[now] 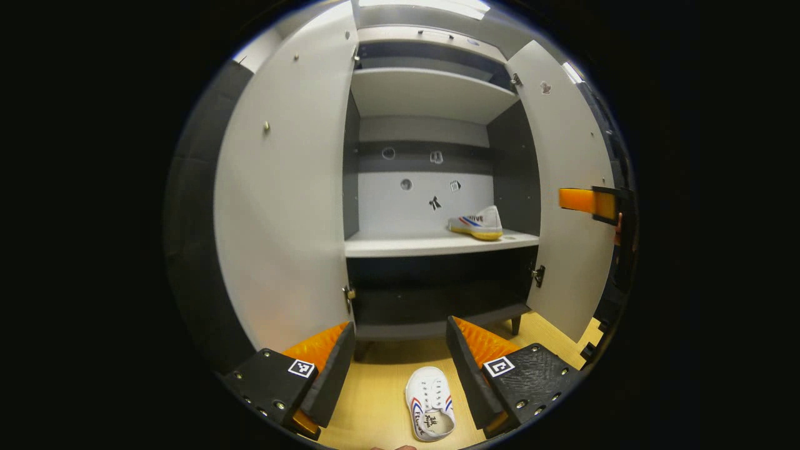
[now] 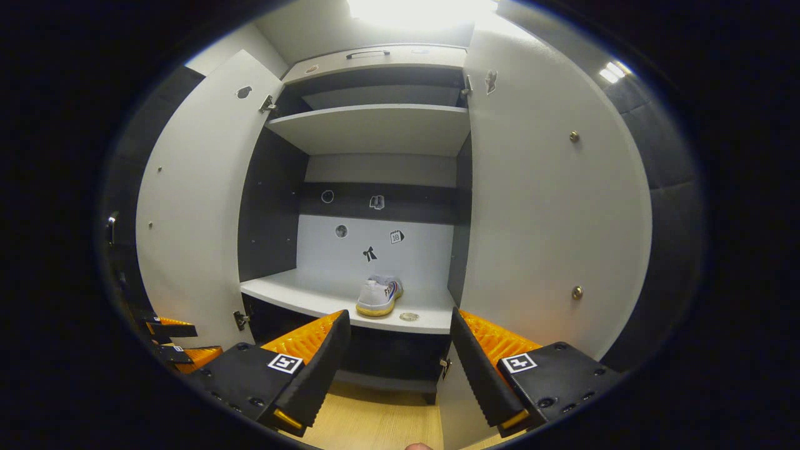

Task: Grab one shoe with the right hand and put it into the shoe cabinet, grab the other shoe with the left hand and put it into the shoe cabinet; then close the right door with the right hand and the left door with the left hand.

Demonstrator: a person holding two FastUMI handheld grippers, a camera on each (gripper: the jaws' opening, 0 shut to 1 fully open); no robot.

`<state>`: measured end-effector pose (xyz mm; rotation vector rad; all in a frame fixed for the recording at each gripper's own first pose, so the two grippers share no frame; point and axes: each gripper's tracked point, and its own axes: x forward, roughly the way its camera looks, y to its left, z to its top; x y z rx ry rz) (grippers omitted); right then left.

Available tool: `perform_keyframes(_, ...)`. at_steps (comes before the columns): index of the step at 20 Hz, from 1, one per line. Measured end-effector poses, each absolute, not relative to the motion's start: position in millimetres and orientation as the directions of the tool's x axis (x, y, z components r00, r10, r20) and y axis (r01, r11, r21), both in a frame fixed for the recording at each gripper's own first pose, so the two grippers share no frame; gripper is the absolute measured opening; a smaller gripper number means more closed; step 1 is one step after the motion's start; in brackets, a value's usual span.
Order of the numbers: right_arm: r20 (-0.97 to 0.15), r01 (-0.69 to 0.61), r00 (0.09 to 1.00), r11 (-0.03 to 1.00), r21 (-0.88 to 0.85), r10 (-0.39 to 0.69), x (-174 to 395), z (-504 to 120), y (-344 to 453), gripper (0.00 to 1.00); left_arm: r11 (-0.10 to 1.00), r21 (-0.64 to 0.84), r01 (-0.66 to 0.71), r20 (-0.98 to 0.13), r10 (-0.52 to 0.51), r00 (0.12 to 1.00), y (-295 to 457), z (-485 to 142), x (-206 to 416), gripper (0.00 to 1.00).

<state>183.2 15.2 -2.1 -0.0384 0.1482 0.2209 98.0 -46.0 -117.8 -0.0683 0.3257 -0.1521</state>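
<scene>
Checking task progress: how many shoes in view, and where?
2. One shoe sits on the cabinet's middle shelf, right side. The other shoe lies on the floor between the left gripper fingers.

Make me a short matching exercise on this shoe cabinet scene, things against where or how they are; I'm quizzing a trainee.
Things:
1. shoe on the shelf
2. shoe on the floor
3. left claw
4. cabinet doors

States:
A. open, empty, above the floor shoe
B. swung open on both sides
C. inside the cabinet, at the shelf's right side
D. lying on the wooden floor before the cabinet

Pairs: 1-C, 2-D, 3-A, 4-B
</scene>
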Motion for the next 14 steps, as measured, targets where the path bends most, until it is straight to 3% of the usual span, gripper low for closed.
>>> perform_keyframes(14, -0.2, -0.206, 0.959, 0.978, -0.012, 0.2, 139.5, -23.9, 2.9, 0.98, 0.973, -0.091, 0.211, -0.608, -0.222, 0.762, -73.0, -283.2, 95.1, 0.79)
